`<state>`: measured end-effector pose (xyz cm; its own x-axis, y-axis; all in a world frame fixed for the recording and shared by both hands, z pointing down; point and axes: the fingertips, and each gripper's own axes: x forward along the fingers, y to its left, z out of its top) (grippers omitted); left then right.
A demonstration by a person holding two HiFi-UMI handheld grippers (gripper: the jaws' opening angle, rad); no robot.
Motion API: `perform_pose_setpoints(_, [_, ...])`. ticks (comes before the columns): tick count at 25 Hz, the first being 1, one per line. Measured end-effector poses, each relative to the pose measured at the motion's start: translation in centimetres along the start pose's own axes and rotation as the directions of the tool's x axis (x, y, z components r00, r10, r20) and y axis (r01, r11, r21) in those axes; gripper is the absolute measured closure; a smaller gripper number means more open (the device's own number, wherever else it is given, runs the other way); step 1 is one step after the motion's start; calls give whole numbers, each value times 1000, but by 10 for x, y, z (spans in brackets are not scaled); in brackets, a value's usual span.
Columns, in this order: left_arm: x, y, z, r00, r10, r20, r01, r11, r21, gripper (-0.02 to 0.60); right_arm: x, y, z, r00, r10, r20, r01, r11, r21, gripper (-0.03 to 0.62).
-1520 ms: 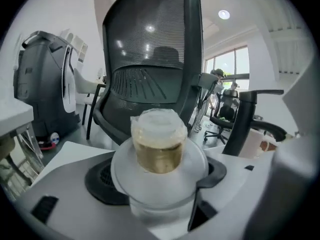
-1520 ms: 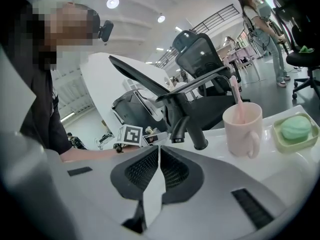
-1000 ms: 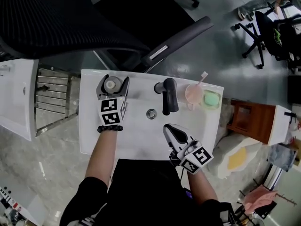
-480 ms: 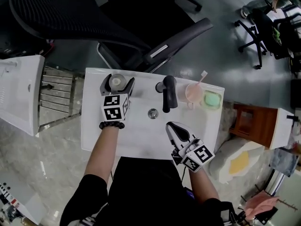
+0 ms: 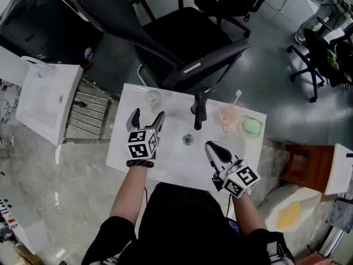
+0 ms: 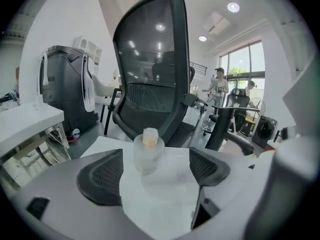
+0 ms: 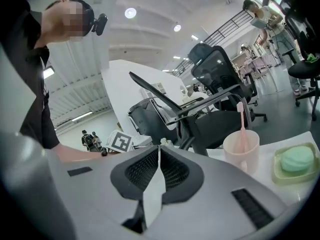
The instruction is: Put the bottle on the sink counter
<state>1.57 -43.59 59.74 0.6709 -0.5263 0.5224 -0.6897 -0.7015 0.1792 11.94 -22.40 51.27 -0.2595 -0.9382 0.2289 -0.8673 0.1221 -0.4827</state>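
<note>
A small clear bottle [image 5: 152, 98] with a pale cap stands upright on the far left corner of the white sink counter [image 5: 122, 150]. My left gripper [image 5: 147, 116] sits just short of it, drawn back toward me, jaws wide. They have just been opening, and nothing is between them. In the left gripper view the bottle [image 6: 147, 151] stands free on the counter beyond the left gripper [image 6: 155, 171], apart from both pads. My right gripper [image 5: 212, 146] hovers over the basin's near right side, shut and empty. In the right gripper view the right gripper [image 7: 159, 153] has its pads pressed together.
A black faucet [image 5: 199, 112] stands at the back of the basin, with the drain [image 5: 188, 139] in front of it. A pink cup with a toothbrush [image 5: 227, 115] and a green soap dish [image 5: 250, 126] sit at the back right. An office chair [image 5: 182, 43] stands behind the sink.
The left gripper has let go of the bottle and pulled back toward me with its jaws spread. The bottle stays on the counter corner. The right gripper has shifted slightly.
</note>
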Motion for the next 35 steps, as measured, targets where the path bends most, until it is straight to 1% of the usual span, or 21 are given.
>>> perform_pose_setpoints(4, [-43, -29, 5, 997, 4, 74, -2, 999, -34, 172, -20, 5, 19, 999, 22, 39, -20, 998, -55, 560])
perform_pose_setpoints(7, [-67, -60, 6, 992, -14, 122, 20, 999, -42, 175, -39, 3, 28, 998, 21, 62, -15, 995, -101, 562])
perform_pose_setpoints(8, [-73, -70, 8, 990, -24, 137, 30, 999, -45, 195, -44, 2, 31, 997, 18, 69, -11, 994, -112, 562])
perform_pose_setpoints(11, [-93, -96, 15, 981, -55, 184, 61, 998, -25, 338, -53, -3, 40, 995, 12, 95, 0, 991, -131, 562])
perform_pose_setpoints(13, [-105, -107, 23, 972, -75, 222, 72, 997, 19, 415, -51, -5, 47, 994, 9, 112, 6, 991, -137, 562])
perform_pose_setpoints(14, [-112, -112, 27, 967, -83, 240, 75, 996, 43, 479, -49, -4, 50, 993, 9, 119, 8, 990, -142, 562])
perform_pose_setpoints(16, [-126, -119, 34, 958, -94, 271, 73, 994, 85, 520, -47, 0, 53, 992, 12, 129, 9, 988, -156, 562])
perform_pose_setpoints(20, [-155, -126, 46, 942, -87, 325, 46, 990, 133, 529, -43, 9, 54, 991, 17, 134, 8, 983, -183, 562])
perform_pose_setpoints(23, [-171, -124, 50, 932, -75, 354, 31, 991, 130, 529, -41, 12, 54, 990, 24, 138, 6, 977, -215, 565])
perform_pose_setpoints(26, [-179, -117, 50, 928, -53, 369, 10, 993, 117, 529, -39, 17, 56, 990, 30, 136, 2, 973, -229, 565])
perform_pose_setpoints(28, [-181, -114, 49, 927, -50, 373, 9, 994, 110, 529, -38, 19, 57, 990, 36, 138, -2, 972, -236, 565])
perform_pose_setpoints(33, [-179, -119, 51, 926, -72, 370, 24, 991, 133, 529, -36, 22, 61, 989, 43, 144, -8, 971, -241, 565])
perform_pose_setpoints(35, [-180, -121, 51, 925, -77, 372, 32, 992, 125, 529, -36, 23, 60, 989, 42, 140, -8, 971, -238, 565])
